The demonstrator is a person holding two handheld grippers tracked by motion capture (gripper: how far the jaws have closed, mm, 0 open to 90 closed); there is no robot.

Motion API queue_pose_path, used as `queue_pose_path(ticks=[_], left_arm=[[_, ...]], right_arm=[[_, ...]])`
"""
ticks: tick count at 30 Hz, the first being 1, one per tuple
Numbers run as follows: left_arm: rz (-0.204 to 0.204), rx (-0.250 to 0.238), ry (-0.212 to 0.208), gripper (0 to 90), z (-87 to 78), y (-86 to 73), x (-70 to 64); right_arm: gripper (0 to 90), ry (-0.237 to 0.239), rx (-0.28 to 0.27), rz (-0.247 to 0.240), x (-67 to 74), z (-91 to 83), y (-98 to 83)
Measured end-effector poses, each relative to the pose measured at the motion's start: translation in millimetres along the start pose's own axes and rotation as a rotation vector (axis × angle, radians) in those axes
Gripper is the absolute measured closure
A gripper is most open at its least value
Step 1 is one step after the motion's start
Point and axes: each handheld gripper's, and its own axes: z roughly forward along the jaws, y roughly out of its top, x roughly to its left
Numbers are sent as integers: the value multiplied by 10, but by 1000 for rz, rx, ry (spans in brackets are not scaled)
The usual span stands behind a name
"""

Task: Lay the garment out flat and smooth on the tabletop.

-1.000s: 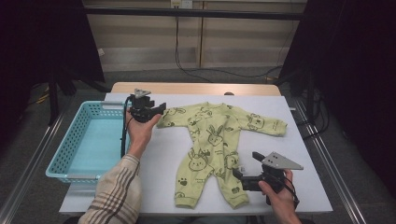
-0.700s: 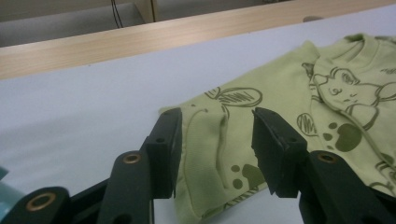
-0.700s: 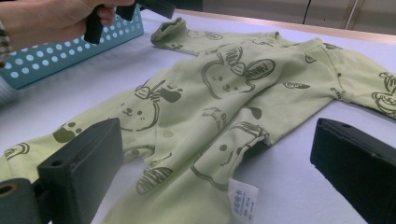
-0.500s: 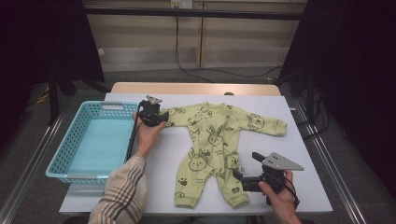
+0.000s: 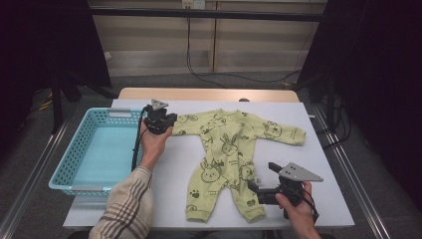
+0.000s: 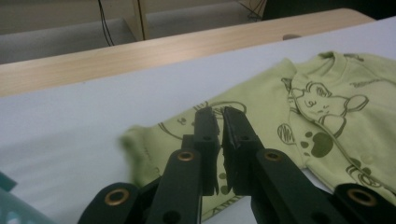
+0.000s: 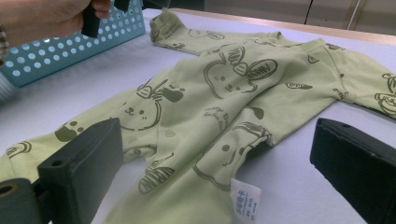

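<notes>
Left gripper (image 6: 219, 116) jaws have just been closing on the romper's (image 5: 226, 149) sleeve (image 6: 163, 140); right gripper (image 7: 219, 154) open; basket (image 5: 74, 164) beside.

Blue basket (image 5: 94, 149) on tabletop (image 5: 308, 164) left side, empty. Wooden strip (image 5: 209, 94) along far edge. Cables (image 5: 199, 74) on floor behind.

Baby romper (image 5: 226, 149): light green, long-sleeved, footed, printed all over with dark green rabbit and bear figures. Laid flat and face up on the white table (image 5: 189, 164), just right of the blue basket (image 5: 94, 149); sleeves are spread sideways, legs are directed toward the near edge. A white care label (image 7: 245, 198) is exposed at the leg seam.
</notes>
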Motion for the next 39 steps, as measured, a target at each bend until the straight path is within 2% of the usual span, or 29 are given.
queue_pose_path(ticks=[2,3,4,5,6,7,8,9,10,12,14,15,17,18,20,22,24,25,26,27,28,32,34,39], left_arm=[[-6,6,-16,863,20,-27,1],[-46,-24,-15,862,36,-45,-23],[-51,-26,-19,848,31,-57,-28],[-46,-25,-33,837,20,-74,-40],[5,5,-42,818,-3,-88,-36],[-32,-25,-49,807,6,-116,-99],[16,5,-70,796,-16,-136,-104],[27,15,-85,796,-30,-162,-134],[-14,-17,-103,796,-17,-192,-201],[-29,-28,-133,795,-39,-245,-259],[-9,-11,-156,789,-49,-287,-314],[53,33,-162,773,-63,-301,-313],[51,39,-182,749,-34,-336,-381],[67,45,-197,742,-8,-346,-402],[53,41,-219,715,49,-360,-475],[60,50,-232,709,95,-363,-529],[76,65,-244,704,149,-373,-583],[78,72,-238,693,170,-379,-610],[72,66,-242,680,193,-389,-630],[40,58,-252,681,222,-403,-667],[51,63,-247,677,237,-409,-685],[56,69,-244,665,263,-414,-722],[51,74,-250,657,277,-407,-740],[67,91,-252,640,317,-384,-766]], right_arm=[[25,1,-1,0,0,-2,0],[25,2,-3,-1,-1,-3,-1],[25,6,-4,0,-3,-4,-1],[26,5,-5,1,-4,-5,-2],[26,5,-5,1,-5,-5,-2],[26,4,-5,0,-5,-4,-2],[27,4,-6,-2,-4,-2,-1],[28,0,-3,-3,0,-2,0],[33,1,-1,-3,5,-1,0],[43,5,6,-10,3,8,-1],[59,3,17,-5,16,26,-1],[66,0,21,-12,19,38,0],[93,0,27,-23,26,70,14],[120,6,31,-22,42,93,25],[149,5,54,-34,78,152,42],[221,17,79,-69,132,211,68],[229,55,76,-91,200,265,93],[229,72,84,-93,243,293,105],[230,93,91,-106,286,326,114],[232,116,103,-120,332,362,119],[244,139,110,-132,381,402,121],[326,243,159,-168,583,557,119],[370,273,175,-186,674,633,124],[466,353,223,-213,868,810,87]])
